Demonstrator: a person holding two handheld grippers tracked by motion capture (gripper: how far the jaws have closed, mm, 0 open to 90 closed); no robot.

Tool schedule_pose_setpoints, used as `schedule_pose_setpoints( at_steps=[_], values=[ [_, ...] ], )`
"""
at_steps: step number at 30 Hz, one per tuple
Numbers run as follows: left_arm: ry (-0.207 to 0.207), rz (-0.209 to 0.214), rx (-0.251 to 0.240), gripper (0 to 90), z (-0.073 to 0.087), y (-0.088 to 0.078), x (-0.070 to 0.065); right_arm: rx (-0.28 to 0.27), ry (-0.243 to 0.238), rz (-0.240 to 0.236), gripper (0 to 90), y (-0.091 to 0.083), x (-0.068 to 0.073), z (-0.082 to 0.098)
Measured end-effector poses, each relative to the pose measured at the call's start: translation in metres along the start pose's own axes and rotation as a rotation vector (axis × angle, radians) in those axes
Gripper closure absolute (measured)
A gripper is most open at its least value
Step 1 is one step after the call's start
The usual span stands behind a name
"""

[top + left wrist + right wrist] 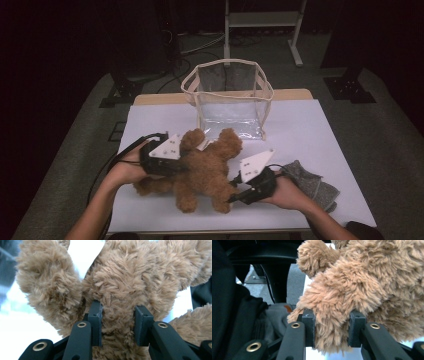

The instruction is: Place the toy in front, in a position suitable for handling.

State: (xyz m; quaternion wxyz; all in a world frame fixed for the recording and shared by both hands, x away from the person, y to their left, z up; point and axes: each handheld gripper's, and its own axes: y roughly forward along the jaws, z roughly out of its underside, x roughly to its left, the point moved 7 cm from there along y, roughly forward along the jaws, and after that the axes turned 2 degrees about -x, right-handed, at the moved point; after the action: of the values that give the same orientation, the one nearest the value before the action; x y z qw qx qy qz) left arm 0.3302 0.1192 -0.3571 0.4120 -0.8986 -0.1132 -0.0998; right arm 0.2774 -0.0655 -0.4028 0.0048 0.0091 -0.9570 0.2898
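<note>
White worktop [300, 130], dark room: left gripper [172, 162] and right gripper [239, 181] are both clenching the teddy bear [207, 167] at centre. Transparent bag [230, 100] at twelve o'clock is waiting; bagging remains.

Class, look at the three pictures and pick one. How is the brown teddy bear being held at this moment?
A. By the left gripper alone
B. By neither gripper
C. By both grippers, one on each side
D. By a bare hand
C: the left gripper and the right gripper each have their jaws pressed into the fur of the teddy bear.
</note>
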Motion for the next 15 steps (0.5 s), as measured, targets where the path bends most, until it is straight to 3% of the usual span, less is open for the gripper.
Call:
schedule_pose_setpoints(
  at_steps=[1,3,4,9,11,12,15],
  values=[
    [0.012,0.005,-0.006,65.4,-0.009,0.005,0.0,0.0,0.0,0.0,65.4,0.0,0.0,0.0],
    [0.044,0.028,-0.013,65.3,-0.035,0.025,0.001,0.003,0.012,0.029,65.4,-0.028,0.004,0.011],
    [0.044,0.028,-0.013,65.3,-0.035,0.025,0.001,0.003,0.012,0.029,65.4,-0.028,0.004,0.011],
    [0.07,0.092,-0.019,65.3,-0.067,0.069,-0.005,0.036,0.055,0.067,65.3,-0.065,0.012,0.043],
    [0.07,0.12,-0.022,65.3,-0.074,0.09,-0.008,0.049,0.078,0.078,65.1,-0.076,0.014,0.059],
    [0.072,0.135,-0.016,65.2,-0.075,0.1,-0.011,0.076,0.104,0.088,65.0,-0.084,0.015,0.077],
    [0.065,0.179,0.013,65.0,-0.072,0.13,-0.018,0.107,0.137,0.1,64.8,-0.086,0.014,0.098]
  ],
)
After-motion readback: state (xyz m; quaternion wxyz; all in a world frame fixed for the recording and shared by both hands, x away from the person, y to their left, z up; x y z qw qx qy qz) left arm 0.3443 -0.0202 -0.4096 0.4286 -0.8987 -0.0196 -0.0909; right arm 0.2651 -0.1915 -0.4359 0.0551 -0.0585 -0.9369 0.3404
